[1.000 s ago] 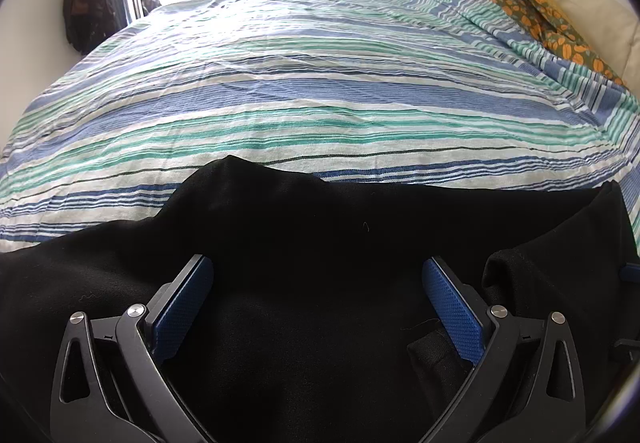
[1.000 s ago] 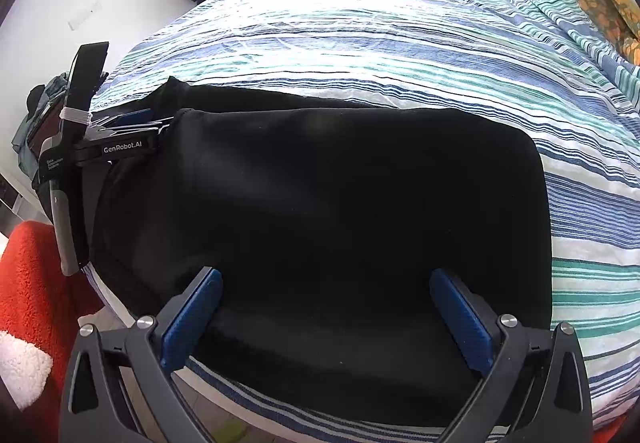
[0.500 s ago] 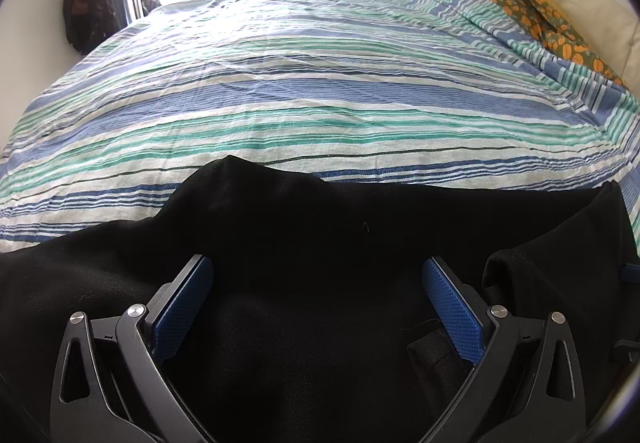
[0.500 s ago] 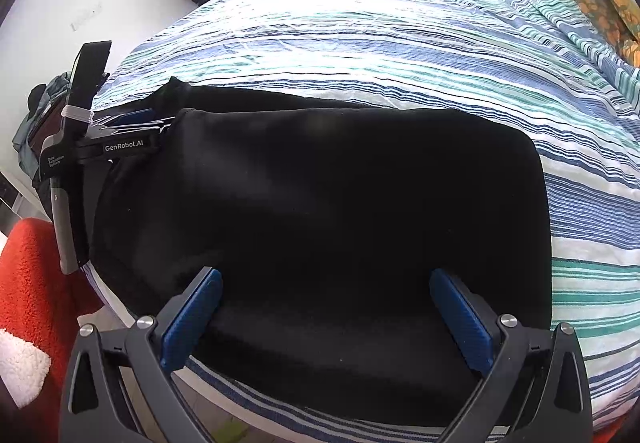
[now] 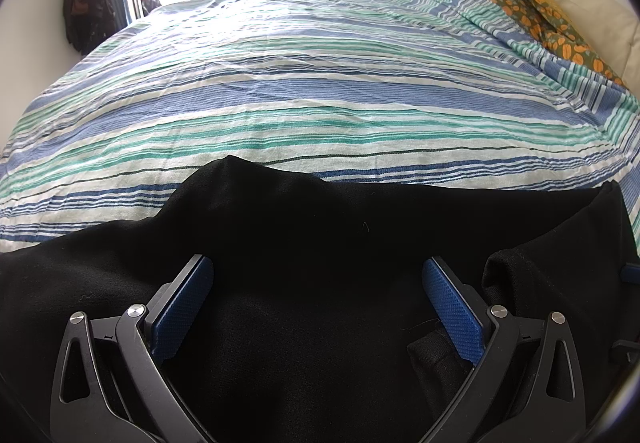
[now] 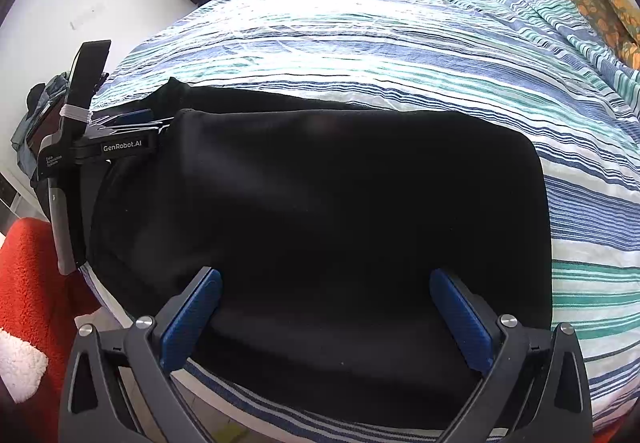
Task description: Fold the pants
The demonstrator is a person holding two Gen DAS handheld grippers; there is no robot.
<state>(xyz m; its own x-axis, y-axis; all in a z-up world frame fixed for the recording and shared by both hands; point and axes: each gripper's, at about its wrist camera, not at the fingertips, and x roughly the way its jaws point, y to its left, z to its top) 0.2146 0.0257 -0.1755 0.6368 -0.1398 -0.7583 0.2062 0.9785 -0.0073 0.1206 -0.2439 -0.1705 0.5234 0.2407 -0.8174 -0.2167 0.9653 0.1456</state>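
Note:
Black pants (image 6: 320,203) lie folded in a flat block at the near edge of the striped bed. In the left wrist view the pants (image 5: 300,243) fill the lower half, with a raised peak of cloth at the far edge. My left gripper (image 5: 318,307) is open, its blue pads apart just above the cloth. My right gripper (image 6: 326,315) is open over the near edge of the pants, holding nothing. The left gripper also shows in the right wrist view (image 6: 120,131) at the pants' left end, where its fingers look close together side-on.
The bed (image 5: 320,83) with a blue, green and white striped cover stretches far ahead. An orange patterned blanket (image 5: 540,3) lies at the far right. A red fleece cloth (image 6: 28,283) is off the bed's near left corner. Dark clothes (image 5: 86,11) hang on the far left wall.

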